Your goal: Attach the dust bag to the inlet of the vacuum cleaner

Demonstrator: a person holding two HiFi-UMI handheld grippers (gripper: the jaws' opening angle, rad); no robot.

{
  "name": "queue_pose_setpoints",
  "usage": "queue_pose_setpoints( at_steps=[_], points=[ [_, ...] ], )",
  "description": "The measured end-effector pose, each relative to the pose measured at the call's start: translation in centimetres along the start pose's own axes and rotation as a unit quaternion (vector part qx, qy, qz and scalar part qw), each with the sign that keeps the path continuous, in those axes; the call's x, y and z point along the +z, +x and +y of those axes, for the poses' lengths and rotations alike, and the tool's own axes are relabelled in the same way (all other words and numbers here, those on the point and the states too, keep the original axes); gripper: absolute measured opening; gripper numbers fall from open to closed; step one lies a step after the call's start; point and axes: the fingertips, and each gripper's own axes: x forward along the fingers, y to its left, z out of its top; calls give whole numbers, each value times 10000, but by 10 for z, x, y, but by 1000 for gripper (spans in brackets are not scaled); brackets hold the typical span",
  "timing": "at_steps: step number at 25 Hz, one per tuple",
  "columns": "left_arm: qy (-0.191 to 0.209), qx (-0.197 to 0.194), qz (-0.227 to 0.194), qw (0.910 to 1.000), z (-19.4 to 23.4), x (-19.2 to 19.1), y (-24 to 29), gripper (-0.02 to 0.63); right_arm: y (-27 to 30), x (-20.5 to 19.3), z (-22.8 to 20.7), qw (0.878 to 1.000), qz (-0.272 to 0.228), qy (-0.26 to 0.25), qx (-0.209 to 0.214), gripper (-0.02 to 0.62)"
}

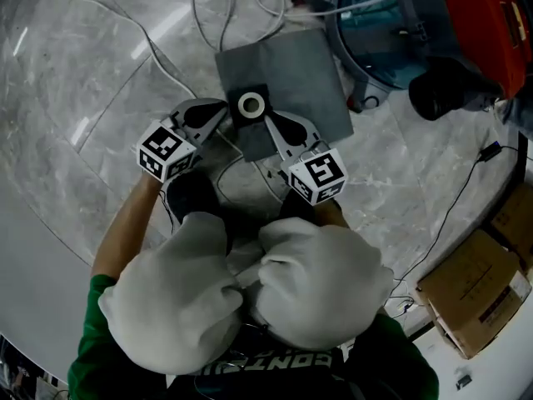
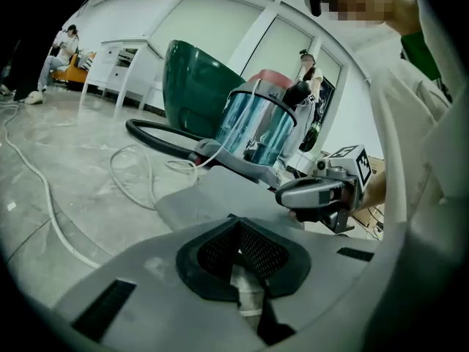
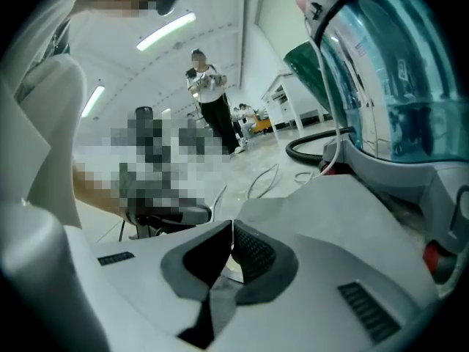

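A flat grey dust bag (image 1: 304, 69) with a black collar and a white ring (image 1: 251, 104) lies low over the marble floor, next to the vacuum cleaner (image 1: 391, 36). My left gripper (image 1: 223, 113) is shut at the collar's left edge. My right gripper (image 1: 268, 125) is shut at its lower right corner. In the left gripper view the jaws (image 2: 236, 224) meet, with the bag (image 2: 220, 189) stretching ahead and the vacuum cleaner's blue bin (image 2: 256, 127) beyond. The right gripper (image 3: 232, 229) also has its jaws together over the bag (image 3: 330, 196); the bin (image 3: 396, 101) is close on the right.
White cables (image 1: 162, 52) loop over the floor at the left and behind the bag. A black hose (image 2: 157, 138) runs from the vacuum cleaner. Cardboard boxes (image 1: 475, 294) stand at the lower right, with a thin black cable (image 1: 454, 207) near them. A person (image 3: 209, 97) stands far off.
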Motion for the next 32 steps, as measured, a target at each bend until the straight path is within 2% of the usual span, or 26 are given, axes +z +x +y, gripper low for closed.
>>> queue_pose_setpoints(
  at_steps=[8, 10, 13, 18, 22, 24, 32],
  points=[
    [-14, -119, -11, 9999, -1, -9, -5, 5, 28, -27, 30, 9961, 571, -670, 70, 18],
    [-58, -122, -17, 9999, 0, -11, -8, 5, 34, -37, 35, 9944, 740, -751, 100, 92],
    [-57, -123, -39, 9999, 2, -11, -12, 5, 41, -45, 39, 9913, 926, -934, 10, 118],
    [-72, -123, -101, 9998, 8, -10, -15, 5, 53, -60, 40, 9793, 1229, -1589, -252, 160],
    [-79, -133, -111, 9998, 9, -10, -16, 5, 60, -76, 36, 9649, 1462, -2109, -552, 175],
    [-70, -151, -121, 9998, 8, -9, -17, 5, 61, -78, 33, 9624, 1487, -2175, -666, 175],
    [-2, -322, -121, 9994, -1, 0, -5, 5, 48, -57, 17, 9669, 1132, -2024, -1066, 173]
  ],
)
